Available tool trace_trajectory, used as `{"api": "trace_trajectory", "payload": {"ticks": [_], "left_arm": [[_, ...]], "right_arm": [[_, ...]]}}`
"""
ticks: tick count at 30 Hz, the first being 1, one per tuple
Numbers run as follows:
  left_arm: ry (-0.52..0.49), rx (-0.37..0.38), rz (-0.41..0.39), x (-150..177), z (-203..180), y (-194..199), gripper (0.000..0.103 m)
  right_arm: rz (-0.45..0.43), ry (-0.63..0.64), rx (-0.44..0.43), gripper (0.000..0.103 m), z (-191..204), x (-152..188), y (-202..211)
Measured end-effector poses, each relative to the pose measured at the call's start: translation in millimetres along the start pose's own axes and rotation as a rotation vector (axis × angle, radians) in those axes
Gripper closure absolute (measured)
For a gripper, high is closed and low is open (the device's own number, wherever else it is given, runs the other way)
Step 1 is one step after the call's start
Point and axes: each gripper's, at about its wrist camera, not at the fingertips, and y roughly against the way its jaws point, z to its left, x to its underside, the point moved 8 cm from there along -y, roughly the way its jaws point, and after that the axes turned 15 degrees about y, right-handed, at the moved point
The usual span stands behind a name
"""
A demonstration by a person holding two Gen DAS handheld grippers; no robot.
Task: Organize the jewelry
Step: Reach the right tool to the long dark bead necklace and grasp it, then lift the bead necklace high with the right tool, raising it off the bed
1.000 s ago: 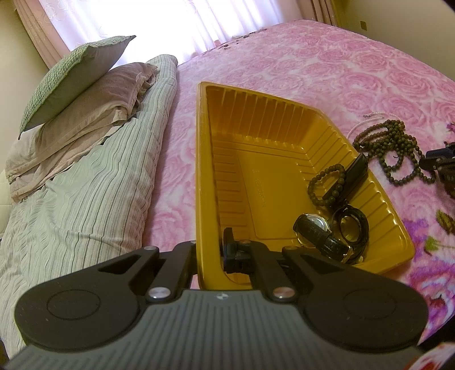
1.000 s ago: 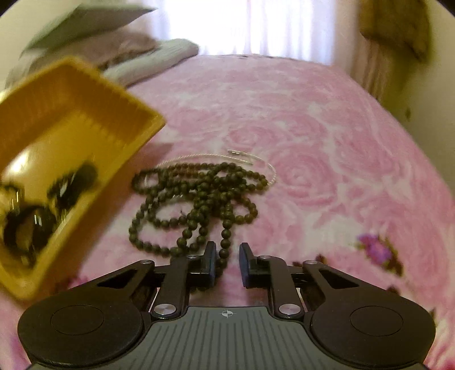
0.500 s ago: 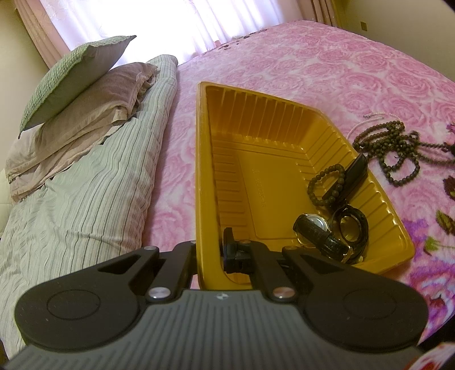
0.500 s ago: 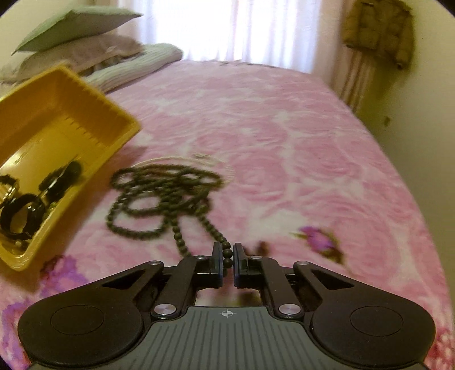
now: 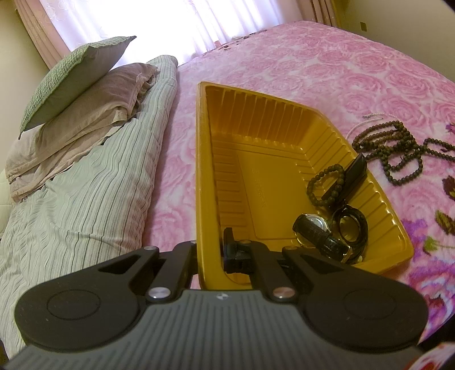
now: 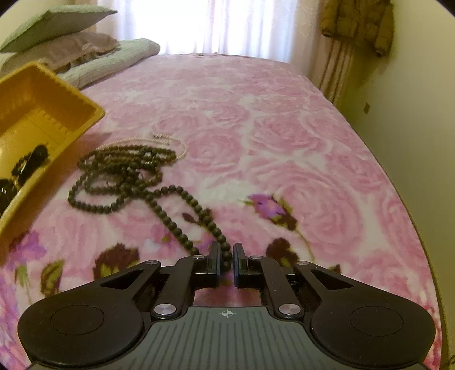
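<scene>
A yellow plastic tray (image 5: 267,119) (image 6: 42,94) lies on the pink rose bedspread. My left gripper (image 5: 212,253) is shut on the tray's near left wall. In the tray's right end lie a dark bead bracelet (image 5: 324,185), a watch with a black strap (image 5: 315,227), a black bangle (image 5: 351,224) and a black flat piece (image 5: 355,168). To the right of the tray a long dark bead necklace (image 6: 125,173) (image 5: 395,148) lies in a heap. My right gripper (image 6: 226,256) is shut on one strand of it, drawn out taut toward me. A thin pearl chain (image 6: 170,141) lies just beyond the heap.
A striped duvet (image 5: 85,185) and two stacked pillows (image 5: 76,85) lie left of the tray. The bed's right edge runs along a wall (image 6: 412,142), where a brown jacket (image 6: 358,22) hangs. Curtains (image 6: 204,25) close off the far end.
My right gripper closed on a strand of the dark bead necklace and pulled it to the right, away from the tray, stretching it out of the heap. The left gripper and tray stayed still.
</scene>
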Motion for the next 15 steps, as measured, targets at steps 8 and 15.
{"api": "trace_trajectory", "payload": {"ticks": [8, 15], "left_arm": [[0.002, -0.002, 0.001, 0, 0, 0, 0.100], [0.002, -0.003, 0.001, 1, 0, -1, 0.100]], "right_arm": [[-0.005, 0.082, -0.026, 0.091, 0, -2, -12], [0.015, 0.052, -0.040, 0.095, -2, -4, -12]]}}
